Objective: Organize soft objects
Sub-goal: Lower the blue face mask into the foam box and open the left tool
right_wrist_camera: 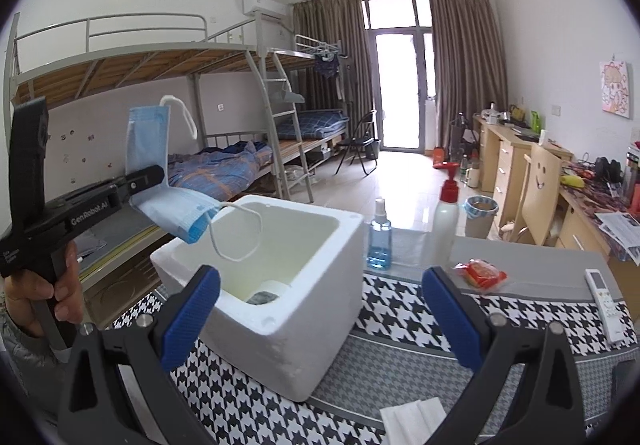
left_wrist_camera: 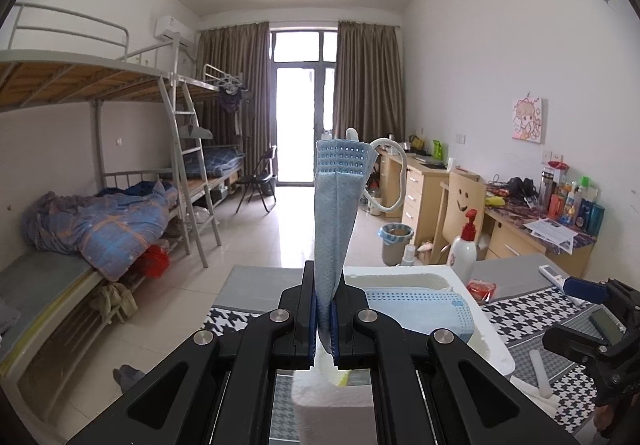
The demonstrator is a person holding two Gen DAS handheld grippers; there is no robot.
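While your left gripper (left_wrist_camera: 324, 319) pinches the blue face mask (left_wrist_camera: 334, 217) mid-fold above the white foam box (right_wrist_camera: 276, 285), ready to drop it in, your right gripper (right_wrist_camera: 320, 321) waits beside that box, fingers wide apart and empty.

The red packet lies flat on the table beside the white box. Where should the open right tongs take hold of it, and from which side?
Grip the red packet at its crinkled clear edge, coming from above with the right tongs tilted down. It lies flat on the table, so its thin body gives little to pinch, while the loose wrapper rim stands a little proud. The spray bottle stands to its left, so approaching from the near side is probably safest.
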